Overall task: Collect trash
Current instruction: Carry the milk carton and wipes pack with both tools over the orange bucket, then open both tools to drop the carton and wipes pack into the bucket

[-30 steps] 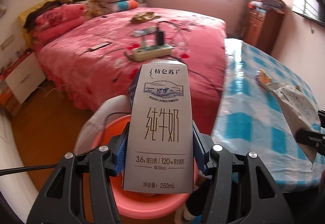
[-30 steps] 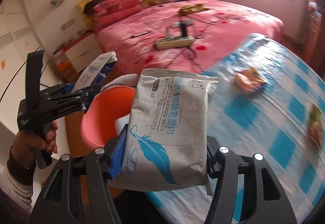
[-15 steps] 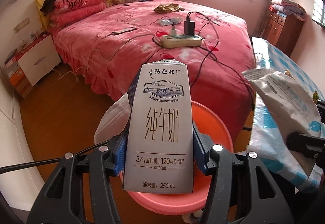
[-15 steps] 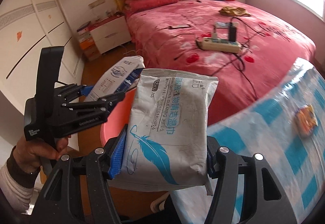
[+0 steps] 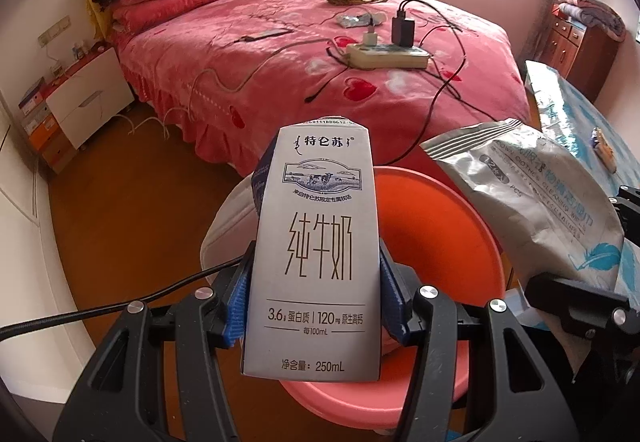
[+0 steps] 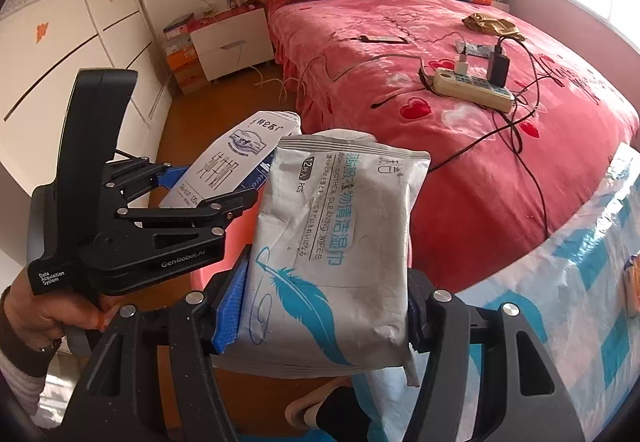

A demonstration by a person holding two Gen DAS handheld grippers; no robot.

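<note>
A: What do the two grippers carry?

B: One thing each. The left gripper [image 5: 314,306] is clamped on a single milk carton [image 5: 316,254], its blue pads pressing both sides; the carton stands upright between them, above the orange basin [image 5: 452,230]. The right gripper [image 6: 326,316] grips one pack of cleaning wipes [image 6: 332,242], likewise squeezed between its pads.

A: How are the hands posed?

B: Both grippers tilt downward, side by side. From the right wrist view, the left hand [image 6: 38,316] wraps the handle at lower left, with carton and wipes nearly touching.

A: Anything else around?

B: One basin below them, one pink bed [image 5: 320,53] bearing one power strip [image 5: 386,55], and a blue checked table [image 6: 592,266] at right.

A: Compared with a second ago?

B: Both hands have swung away from the table. The wipes pack, then over the table edge, now hangs beside the carton at the basin.
</note>
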